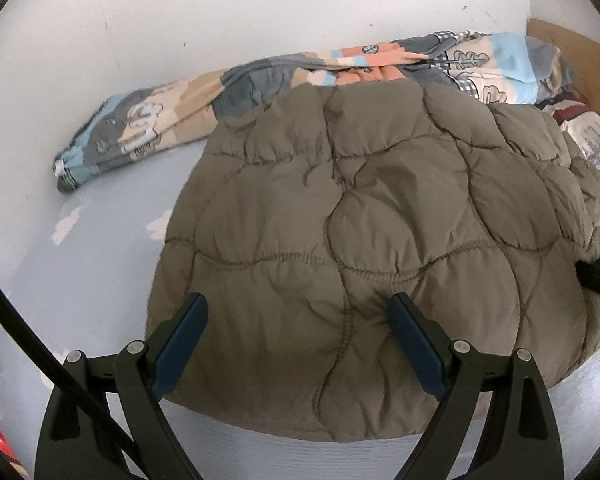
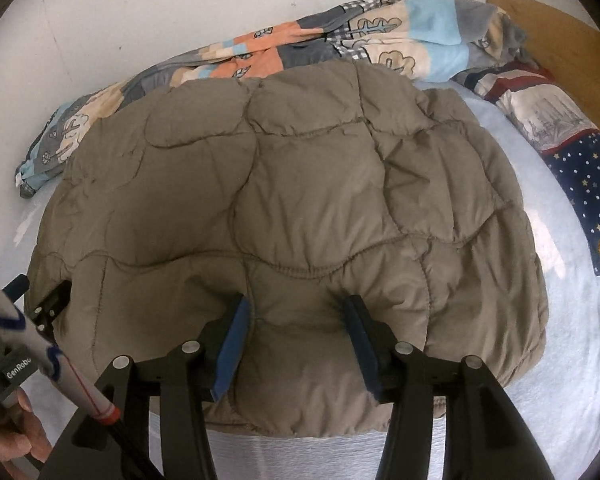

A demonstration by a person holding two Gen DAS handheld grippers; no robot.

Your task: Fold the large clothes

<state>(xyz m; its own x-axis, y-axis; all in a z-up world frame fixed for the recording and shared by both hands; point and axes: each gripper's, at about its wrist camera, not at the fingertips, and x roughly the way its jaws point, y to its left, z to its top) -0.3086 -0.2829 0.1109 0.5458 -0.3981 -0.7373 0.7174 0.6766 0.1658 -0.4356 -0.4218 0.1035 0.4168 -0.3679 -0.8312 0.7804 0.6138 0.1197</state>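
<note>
A brown quilted jacket (image 1: 340, 220) (image 2: 300, 184) lies folded in a puffy heap on the bed. My left gripper (image 1: 298, 308) hovers open over its near edge, its blue pads wide apart on either side of a seam, with nothing pinched. My right gripper (image 2: 298, 308) sits further right on the same near edge. A bulge of padded fabric fills the gap between its pads, and both pads press against it. The left gripper's black fingers (image 2: 44, 300) show at the jacket's left edge in the right wrist view.
A patterned duvet (image 1: 260, 76) (image 2: 380, 32) is bunched along the white wall (image 1: 180, 8) behind the jacket. A star-print pillow (image 2: 584, 184) and a wooden headboard (image 2: 552, 32) lie to the right. Light blue sheet (image 1: 80, 260) surrounds the jacket. A person's hand (image 2: 16, 436) holds the left handle.
</note>
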